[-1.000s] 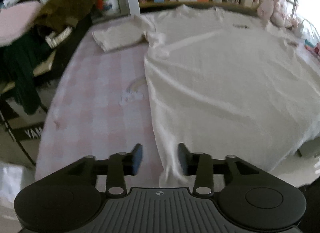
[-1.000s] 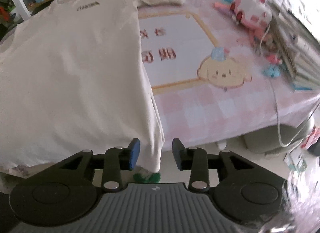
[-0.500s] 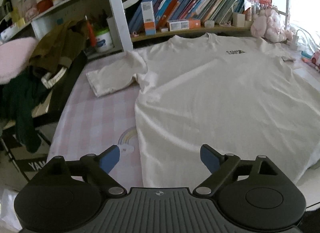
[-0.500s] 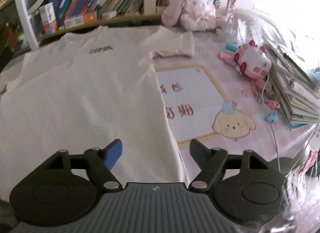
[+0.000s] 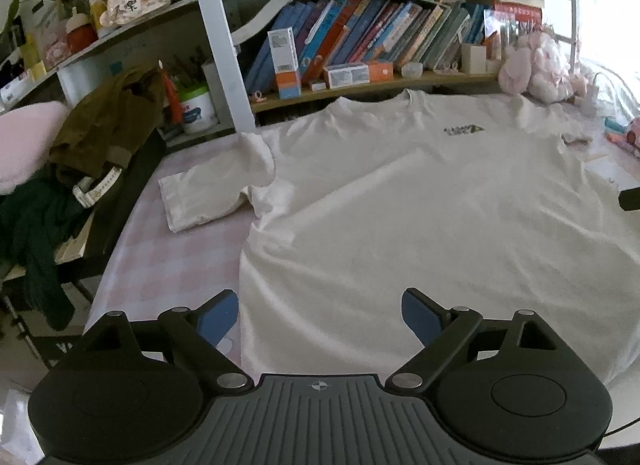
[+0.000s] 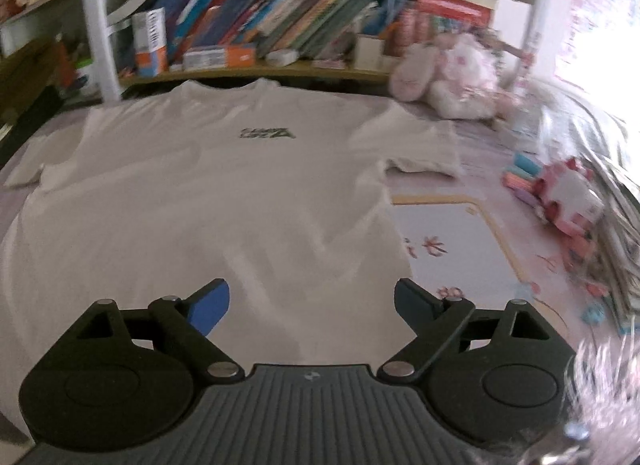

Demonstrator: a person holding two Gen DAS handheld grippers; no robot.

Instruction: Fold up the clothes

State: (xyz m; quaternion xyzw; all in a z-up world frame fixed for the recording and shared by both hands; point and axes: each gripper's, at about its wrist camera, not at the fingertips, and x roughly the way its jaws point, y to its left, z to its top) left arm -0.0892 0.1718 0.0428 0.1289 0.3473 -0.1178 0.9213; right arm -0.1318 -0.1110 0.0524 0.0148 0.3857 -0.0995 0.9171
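Note:
A white T-shirt lies spread flat, front up, on the pink checked cover, with a small dark logo on its chest. Its sleeves stick out to either side. My left gripper hovers open above the shirt's lower left edge, nothing between its blue pads. My right gripper hangs over the lower right part of the shirt; its jaws are opening and hold nothing.
A bookshelf full of books runs along the far edge. Pink plush toys sit at the back right. A brown jacket and dark green clothes hang at the left. A pink toy and stacked books crowd the right side.
Both grippers let go of the shirt's lower edge and opened wide. Both drew back and lifted, so the whole shirt and the bookshelf now show.

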